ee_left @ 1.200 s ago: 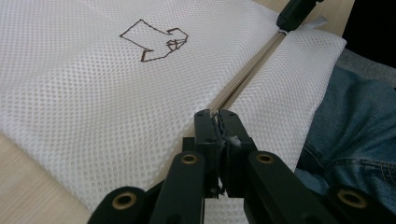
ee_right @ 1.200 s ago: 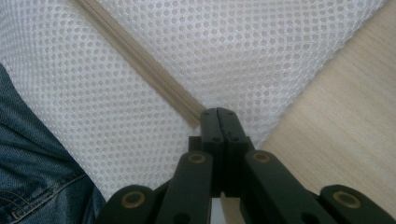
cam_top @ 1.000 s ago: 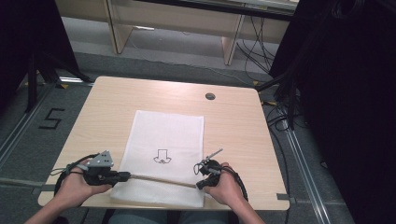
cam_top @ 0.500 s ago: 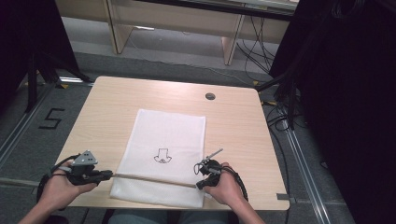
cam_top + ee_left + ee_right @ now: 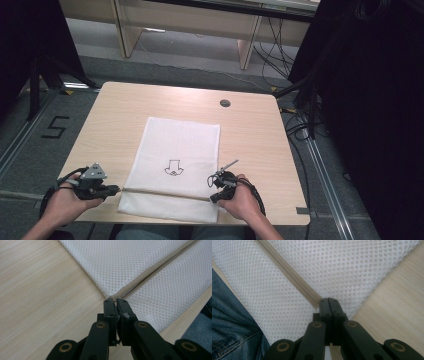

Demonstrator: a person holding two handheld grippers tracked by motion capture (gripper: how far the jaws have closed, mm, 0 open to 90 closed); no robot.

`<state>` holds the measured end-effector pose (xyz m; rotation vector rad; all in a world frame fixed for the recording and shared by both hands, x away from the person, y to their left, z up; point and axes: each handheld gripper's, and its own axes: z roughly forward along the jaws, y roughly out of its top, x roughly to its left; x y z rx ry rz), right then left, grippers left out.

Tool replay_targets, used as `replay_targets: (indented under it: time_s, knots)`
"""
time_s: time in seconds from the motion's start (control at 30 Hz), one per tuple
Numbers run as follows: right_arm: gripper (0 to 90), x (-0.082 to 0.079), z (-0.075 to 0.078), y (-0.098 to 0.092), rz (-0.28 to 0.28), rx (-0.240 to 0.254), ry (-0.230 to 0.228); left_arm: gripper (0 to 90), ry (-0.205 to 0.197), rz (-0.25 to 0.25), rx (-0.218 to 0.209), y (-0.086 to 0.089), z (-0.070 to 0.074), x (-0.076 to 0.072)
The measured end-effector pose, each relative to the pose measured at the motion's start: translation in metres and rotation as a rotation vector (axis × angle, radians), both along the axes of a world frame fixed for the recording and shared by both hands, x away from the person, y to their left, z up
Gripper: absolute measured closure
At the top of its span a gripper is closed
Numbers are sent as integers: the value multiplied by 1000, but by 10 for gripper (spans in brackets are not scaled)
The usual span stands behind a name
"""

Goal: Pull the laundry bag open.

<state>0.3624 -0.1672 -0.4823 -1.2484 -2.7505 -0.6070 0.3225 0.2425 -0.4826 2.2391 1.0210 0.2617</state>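
Mesh laundry bag (image 5: 175, 160), white and flat, lies on the pale wooden bench (image 5: 120, 107), its long axis running away from the person toward the far edge. A small black line drawing sits near its middle. Close to the near end, a beige zipper (image 5: 165, 193) crosses the bag from side to side, at right angles to the long axis. That zipper line is what the coming move likely turns on, since a tool sits at each end of it.

Left tool (image 5: 112, 189) lies at the bag's left edge, pointing right along the zipper. In the left gripper view its tips (image 5: 115, 305) are nearly together, with a thin gap between them, right at the bag's corner where the zipper ends; something small and pale, perhaps the zipper pull, seems caught between the jaws, though this is hard to make out. Right tool (image 5: 215, 196) lies at the bag's right edge, pointing left and toward the person. In the right gripper view its tips (image 5: 329, 301) are fully closed, pressed on the mesh just beside the zipper's end (image 5: 313, 300).

Both tools face each other along the zipper, so any pull would probably run sideways across the bench. Neither hand is clearly nearer; each holds its own end.

Whether the bag holds anything cannot be told; it looks flat. A dark round grommet (image 5: 225, 103) sits in the bench beyond the bag, well apart from it. Blue jeans (image 5: 234, 322) show at the near bench edge.
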Motion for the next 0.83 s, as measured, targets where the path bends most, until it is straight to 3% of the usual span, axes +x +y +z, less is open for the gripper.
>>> replay_targets:
  time_s: [0.13,0.17,0.2,0.23,0.27,0.33,0.4,0.53,0.6,0.7,0.77,0.83]
  knots:
    - [899,1,-1,-4,-4,33,13,849,-14,-9,-13,2,0,1]
    - [886,1,-1,-4,-28,42,40,844,-11,-8,-18,2,0,1]
    - [852,3,-2,-6,-25,57,30,837,-7,-9,-25,3,1,1]
    - [793,3,-1,-7,-36,77,51,822,-6,-2,-42,3,0,1]
    - [762,4,-1,-8,-45,78,53,796,4,1,-62,4,0,1]
    - [719,3,3,-8,-43,54,19,732,15,0,-154,6,0,2]
    - [690,3,6,-9,-58,58,4,704,1,31,-224,9,0,3]
    - [665,5,12,-13,-104,53,-24,611,-46,84,-266,12,2,6]
    - [645,6,14,-16,-103,69,-66,567,-73,70,-278,11,2,7]
    - [626,7,14,-17,-110,62,-69,551,-76,29,-283,6,1,7]
    - [609,6,15,-17,-140,49,-52,536,-102,15,-271,4,2,8]
    - [597,8,14,-19,-126,65,-76,520,-108,15,-282,3,2,10]
